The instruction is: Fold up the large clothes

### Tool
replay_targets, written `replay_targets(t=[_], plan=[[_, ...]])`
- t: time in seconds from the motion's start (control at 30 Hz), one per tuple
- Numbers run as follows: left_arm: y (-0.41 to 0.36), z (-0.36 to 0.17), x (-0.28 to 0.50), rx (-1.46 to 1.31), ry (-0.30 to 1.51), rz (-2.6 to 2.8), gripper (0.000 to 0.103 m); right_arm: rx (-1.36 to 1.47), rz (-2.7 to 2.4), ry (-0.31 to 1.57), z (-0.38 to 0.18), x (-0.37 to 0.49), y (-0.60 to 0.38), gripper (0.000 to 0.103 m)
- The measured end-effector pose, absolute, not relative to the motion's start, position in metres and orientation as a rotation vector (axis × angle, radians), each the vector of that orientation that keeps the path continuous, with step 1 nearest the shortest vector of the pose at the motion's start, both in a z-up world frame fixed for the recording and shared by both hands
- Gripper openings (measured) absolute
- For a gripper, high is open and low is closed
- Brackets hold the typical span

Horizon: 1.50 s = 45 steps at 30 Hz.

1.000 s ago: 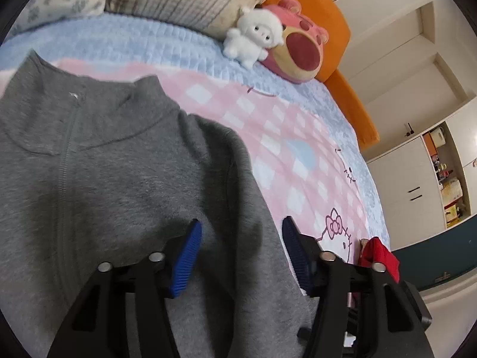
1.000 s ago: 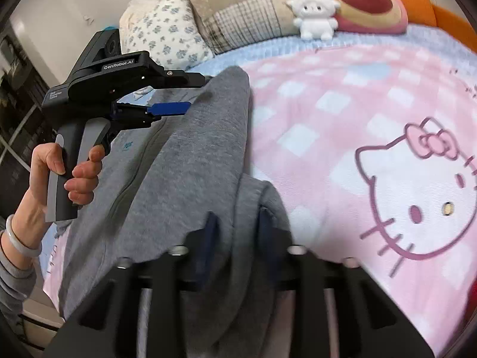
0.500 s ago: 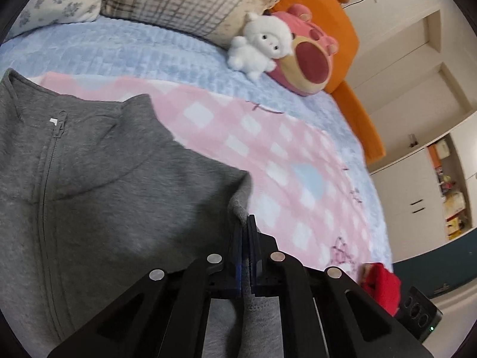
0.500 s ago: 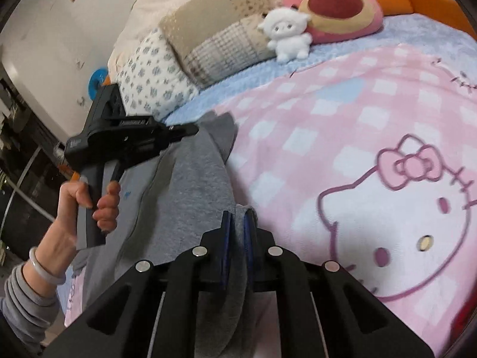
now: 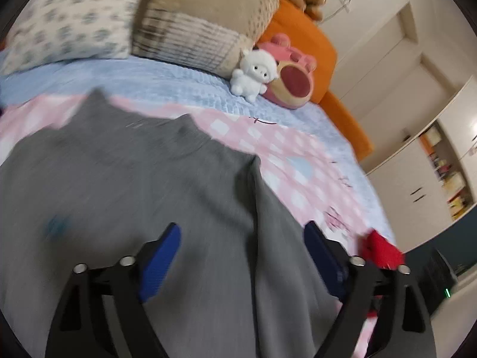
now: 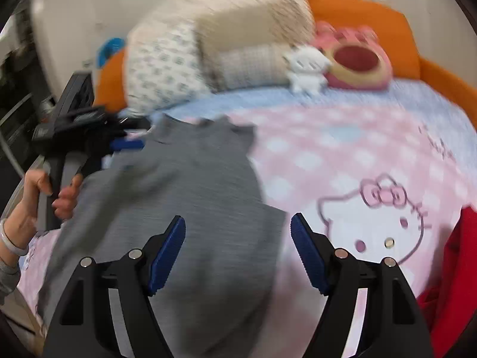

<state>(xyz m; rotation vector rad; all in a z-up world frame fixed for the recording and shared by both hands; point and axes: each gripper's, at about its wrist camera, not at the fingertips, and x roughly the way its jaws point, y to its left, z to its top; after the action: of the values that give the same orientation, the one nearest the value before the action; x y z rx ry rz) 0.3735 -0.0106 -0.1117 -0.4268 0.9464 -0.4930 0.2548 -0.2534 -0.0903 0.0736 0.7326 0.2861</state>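
Observation:
A grey zip-up sweatshirt (image 5: 143, 185) lies on the pink Hello Kitty blanket (image 5: 304, 173), collar toward the pillows, with its right sleeve folded in over the body. It also shows in the right wrist view (image 6: 190, 185). My left gripper (image 5: 243, 238) is open and empty just above the sweatshirt. My right gripper (image 6: 238, 232) is open and empty above the sweatshirt's near edge. The left gripper also shows in the right wrist view (image 6: 131, 144), held by a hand at the garment's left side. Both views are blurred by motion.
Pillows (image 5: 190, 29), a white plush (image 5: 253, 74) and a pink bear cushion (image 5: 293, 85) line the bed's head. A red garment (image 6: 456, 262) lies at the right, also in the left wrist view (image 5: 383, 252). White wardrobes (image 5: 417, 179) stand beyond the bed.
Both grippers were shut on the sweatshirt's sleeve edge half a second ago. Both have opened, let go of the fabric and pulled back; the sleeve now lies folded over the body.

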Motion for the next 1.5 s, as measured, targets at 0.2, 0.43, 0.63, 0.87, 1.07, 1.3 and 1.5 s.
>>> replay_targets(t=[0.2,0.43,0.63,0.87,1.07,1.3,1.5], plan=[[0.148,-0.123,0.246,-0.742,0.999,-0.365,0.093,0.012,0.386,0.67,-0.046,0.235,-0.196,0.079],[0.33,-0.159,0.113,-1.0,0.914,0.042,0.093,-0.034,0.49,0.656,-0.037,0.23,-0.137,0.085],[0.411,-0.197,0.061,-1.123,0.909,0.254,0.093,-0.063,0.567,0.684,-0.045,0.223,-0.085,0.085],[0.443,-0.233,0.062,-1.203,0.84,0.28,0.093,-0.109,0.617,0.732,-0.061,0.223,-0.039,0.085],[0.465,-0.241,0.074,-1.185,0.82,0.259,0.093,-0.117,0.647,0.769,-0.075,0.24,-0.015,0.079],[0.48,-0.234,0.085,-1.141,0.844,0.218,0.017,0.024,0.71,0.911,-0.092,0.323,0.005,0.036],[0.479,-0.176,0.087,-1.07,0.74,0.107,0.013,0.151,0.76,1.066,-0.111,0.415,0.03,0.016]])
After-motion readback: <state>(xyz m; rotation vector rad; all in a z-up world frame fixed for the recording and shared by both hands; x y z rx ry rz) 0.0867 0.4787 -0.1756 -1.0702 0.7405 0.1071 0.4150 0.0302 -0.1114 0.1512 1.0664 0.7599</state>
